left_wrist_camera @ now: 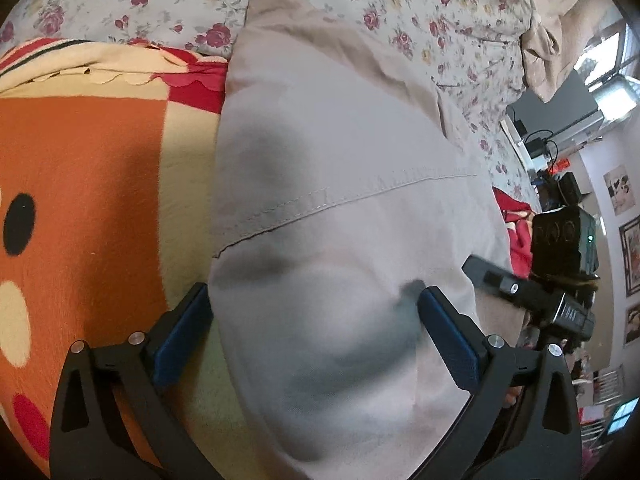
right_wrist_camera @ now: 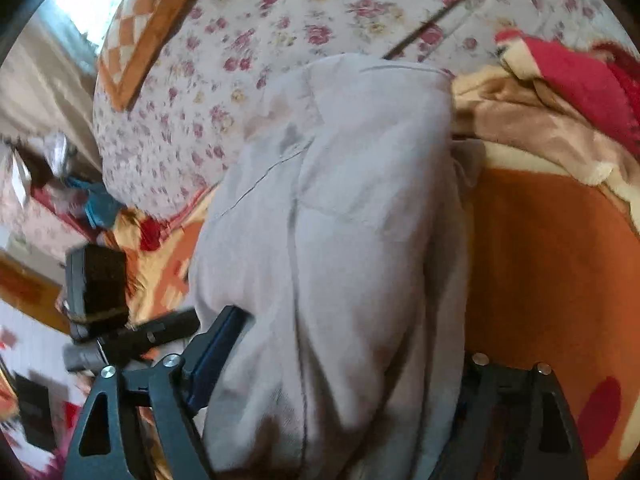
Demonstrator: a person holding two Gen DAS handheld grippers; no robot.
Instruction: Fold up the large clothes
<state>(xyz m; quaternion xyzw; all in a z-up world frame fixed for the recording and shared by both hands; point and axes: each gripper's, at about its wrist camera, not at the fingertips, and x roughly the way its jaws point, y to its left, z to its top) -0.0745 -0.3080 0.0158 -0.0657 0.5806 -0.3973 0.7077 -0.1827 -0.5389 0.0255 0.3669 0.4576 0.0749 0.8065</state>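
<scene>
A large light-grey garment [left_wrist_camera: 328, 152], folded into a long band with a stitched seam, lies on the bed. It also fills the middle of the right wrist view [right_wrist_camera: 340, 220]. My left gripper [left_wrist_camera: 316, 316] is open, its blue-padded fingers [left_wrist_camera: 184, 332] straddling the near end of the cloth, which bulges between them. My right gripper [right_wrist_camera: 344, 344] is open around another bunched part; its left finger [right_wrist_camera: 212, 356] shows, and the right one is hidden behind the cloth. The right gripper also shows in the left wrist view [left_wrist_camera: 560, 264].
An orange, cream and red blanket [left_wrist_camera: 80, 184] lies under and beside the garment, also in the right wrist view [right_wrist_camera: 552, 260]. A floral bedsheet [left_wrist_camera: 400, 8] covers the far bed. A checked pillow [right_wrist_camera: 144, 28] lies far left. Desk clutter [left_wrist_camera: 560, 140] stands by the window.
</scene>
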